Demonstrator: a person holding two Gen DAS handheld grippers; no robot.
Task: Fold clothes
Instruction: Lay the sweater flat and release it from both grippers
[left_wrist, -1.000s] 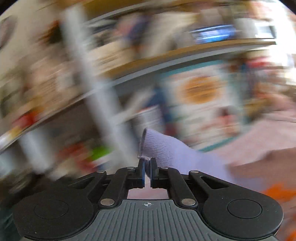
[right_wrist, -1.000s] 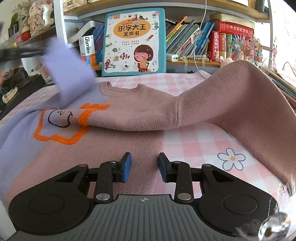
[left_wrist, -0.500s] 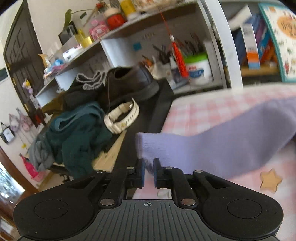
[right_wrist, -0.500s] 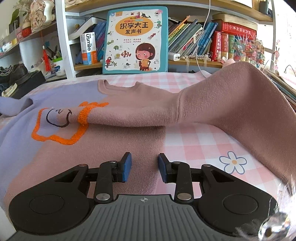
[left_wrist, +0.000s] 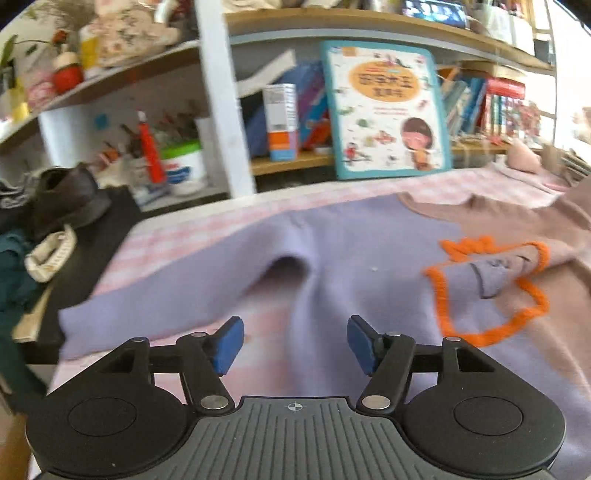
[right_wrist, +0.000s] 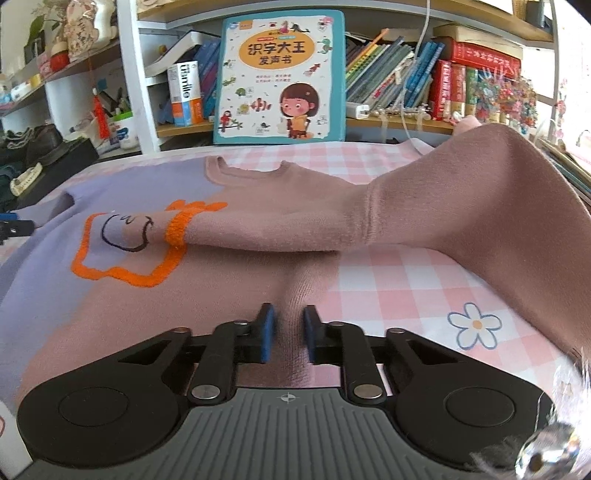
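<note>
A sweater, half lilac (left_wrist: 351, 251) and half pink (right_wrist: 258, 280), lies spread on the checked cloth, with an orange-outlined patch (right_wrist: 118, 240) on its chest. Its pink sleeve (right_wrist: 280, 232) is folded across the chest and ends in an orange cuff (right_wrist: 179, 225). The lilac sleeve (left_wrist: 166, 295) lies stretched out to the left, flat on the cloth. My left gripper (left_wrist: 295, 343) hovers open and holds nothing, just short of the lilac side near the armpit. A raised ridge of pink fabric near the hem is pinched in my right gripper (right_wrist: 288, 332).
A pink checked tablecloth (right_wrist: 424, 280) with a flower print covers the table. A big picture book (right_wrist: 280, 74) leans on the bookshelf behind. Left of the table lie a black surface (left_wrist: 96, 236), a dark shoe (left_wrist: 62, 192) and a green garment (left_wrist: 11, 266).
My left gripper let go of the lilac sleeve cuff, opened wide and swung back toward the sweater. My right gripper closed on a fold of the pink fabric.
</note>
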